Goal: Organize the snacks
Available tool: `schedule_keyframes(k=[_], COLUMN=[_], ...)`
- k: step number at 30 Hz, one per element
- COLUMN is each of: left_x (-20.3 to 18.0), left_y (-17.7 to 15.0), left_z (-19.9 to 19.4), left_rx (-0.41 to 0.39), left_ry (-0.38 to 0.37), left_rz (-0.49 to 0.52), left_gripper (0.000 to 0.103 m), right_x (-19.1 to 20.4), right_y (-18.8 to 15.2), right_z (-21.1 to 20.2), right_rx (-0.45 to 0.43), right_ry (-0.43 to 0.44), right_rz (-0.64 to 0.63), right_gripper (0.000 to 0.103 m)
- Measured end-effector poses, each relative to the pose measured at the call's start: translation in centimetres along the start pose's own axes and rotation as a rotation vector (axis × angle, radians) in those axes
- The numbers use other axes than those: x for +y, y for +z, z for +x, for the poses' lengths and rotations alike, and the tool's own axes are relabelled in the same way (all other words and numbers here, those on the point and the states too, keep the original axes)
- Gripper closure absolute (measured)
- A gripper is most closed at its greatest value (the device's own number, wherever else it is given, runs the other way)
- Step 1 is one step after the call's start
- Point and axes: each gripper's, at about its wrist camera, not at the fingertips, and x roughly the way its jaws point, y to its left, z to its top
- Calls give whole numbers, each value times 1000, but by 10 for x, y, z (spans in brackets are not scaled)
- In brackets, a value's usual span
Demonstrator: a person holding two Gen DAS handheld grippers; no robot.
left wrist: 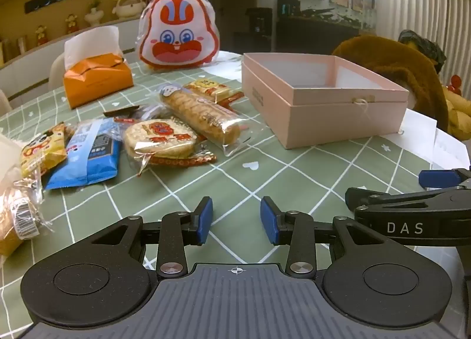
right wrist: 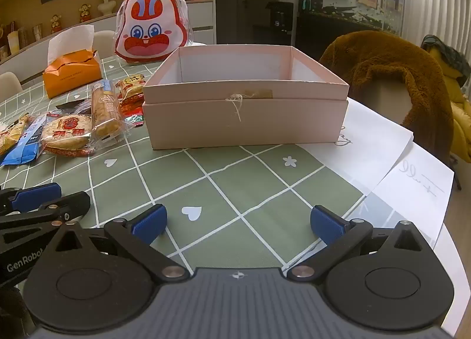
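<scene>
Snacks lie scattered toward the left edge of the table (left wrist: 265, 180), which wears a green checked cloth. Farthest left, at that edge, sits a yellow cartoon packet (left wrist: 42, 150), with a blue packet (left wrist: 88, 159) touching it. Next comes a round rice cracker pack (left wrist: 160, 139), and leaning against it a long clear-wrapped biscuit pack (left wrist: 200, 115). Behind these, toward the far edge, an orange tissue pack (left wrist: 95, 80) and a rabbit-faced bag (left wrist: 179, 31) stand upright. Right of the snack pile, well apart from the cracker pack, rests the pink box (left wrist: 338, 112), open-topped, nothing visible inside it. White sheets of paper (right wrist: 382, 144) lie under its right corner and run to the table's right edge. Near the front edge, the left gripper (left wrist: 236, 218) hovers over bare cloth with its blue pads partly apart, holding nothing. Just beside it on the right, the right gripper (right wrist: 238, 221) has its pads spread wide, also holding nothing.
</scene>
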Motion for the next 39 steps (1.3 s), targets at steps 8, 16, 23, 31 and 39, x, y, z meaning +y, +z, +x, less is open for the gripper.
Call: schedule_keyframes(k=[8, 16, 23, 31, 39], left_x=[4, 3, 2, 1, 1], left_y=[0, 0, 0, 0, 0], left_z=[-1, 0, 0, -1, -1], left_rx=[-3, -1, -1, -1, -1], left_ry=[-32, -25, -23, -23, -23], left_rz=[-41, -34, -32, -32, -32], left_gripper=[61, 61, 61, 61, 61], right_x=[0, 0, 0, 0, 0], right_y=[0, 0, 0, 0, 0], right_z=[0, 0, 0, 0, 0], right_rx=[1, 1, 1, 1, 1], right_ry=[1, 1, 1, 1, 1], right_rz=[1, 1, 1, 2, 2], right_gripper=[0, 0, 0, 0, 0])
